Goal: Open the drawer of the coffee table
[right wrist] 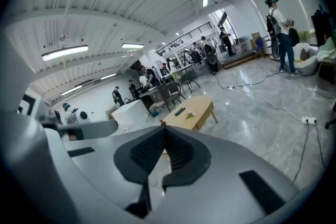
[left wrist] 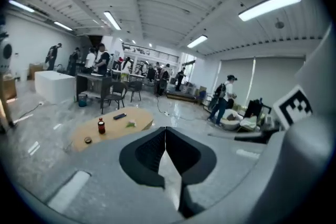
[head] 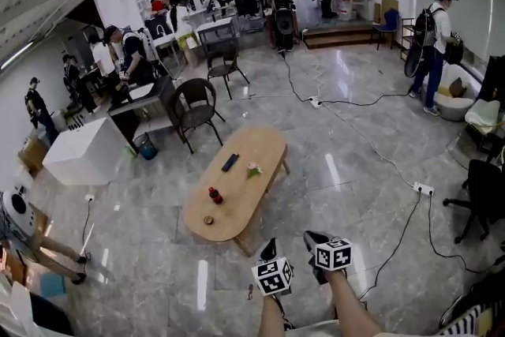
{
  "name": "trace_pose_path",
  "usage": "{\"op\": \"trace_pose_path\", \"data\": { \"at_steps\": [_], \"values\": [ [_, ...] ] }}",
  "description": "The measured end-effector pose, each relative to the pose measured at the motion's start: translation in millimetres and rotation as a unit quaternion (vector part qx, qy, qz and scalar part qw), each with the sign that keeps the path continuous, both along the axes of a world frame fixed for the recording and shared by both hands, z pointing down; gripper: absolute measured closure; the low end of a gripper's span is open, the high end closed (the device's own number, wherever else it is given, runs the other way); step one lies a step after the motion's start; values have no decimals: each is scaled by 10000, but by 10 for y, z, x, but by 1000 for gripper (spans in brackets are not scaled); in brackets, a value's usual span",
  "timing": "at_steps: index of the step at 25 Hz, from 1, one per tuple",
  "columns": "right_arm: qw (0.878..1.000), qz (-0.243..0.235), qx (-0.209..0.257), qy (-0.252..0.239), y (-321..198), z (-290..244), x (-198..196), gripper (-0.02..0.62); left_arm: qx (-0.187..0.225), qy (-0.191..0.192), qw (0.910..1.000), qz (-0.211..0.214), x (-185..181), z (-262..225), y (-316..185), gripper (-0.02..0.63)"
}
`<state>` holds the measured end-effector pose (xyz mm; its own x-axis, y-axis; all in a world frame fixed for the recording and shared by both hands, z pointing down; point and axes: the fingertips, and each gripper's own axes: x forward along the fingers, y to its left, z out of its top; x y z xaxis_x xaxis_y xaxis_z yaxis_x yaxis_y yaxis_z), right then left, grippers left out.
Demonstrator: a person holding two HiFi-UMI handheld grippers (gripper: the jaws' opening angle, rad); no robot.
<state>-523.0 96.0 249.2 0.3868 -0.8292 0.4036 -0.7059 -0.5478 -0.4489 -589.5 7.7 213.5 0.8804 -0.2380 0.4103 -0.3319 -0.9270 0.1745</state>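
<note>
A light wooden oval coffee table (head: 237,189) stands on the marble floor some way in front of me; no drawer shows in any view. It also appears in the left gripper view as the coffee table (left wrist: 113,128) and in the right gripper view as the coffee table (right wrist: 195,112). On it lie a dark remote (head: 230,162), a small red bottle (head: 215,196), a pale green item (head: 253,170) and a small round object (head: 208,220). My left gripper (head: 269,249) and right gripper (head: 314,237) hover short of the table's near end, both shut and empty.
Two dark chairs (head: 196,110) and a desk stand beyond the table, a white box (head: 83,151) to the left. Black cables (head: 394,170) and power strips run across the floor at right. An office chair (head: 481,193) sits at far right. Several people stand around the room.
</note>
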Motion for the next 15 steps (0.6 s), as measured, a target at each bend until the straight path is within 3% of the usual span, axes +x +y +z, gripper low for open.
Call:
{"op": "trace_pose_path", "data": {
  "at_steps": [3, 15],
  "values": [
    [9997, -135, 203, 22, 125, -131, 241, 580, 281, -467, 9985, -89, 54, 142, -32, 595],
    [9910, -1202, 241, 542, 350, -335, 999, 580, 580, -137, 9966, -561, 917, -230, 246, 595]
  ]
}}
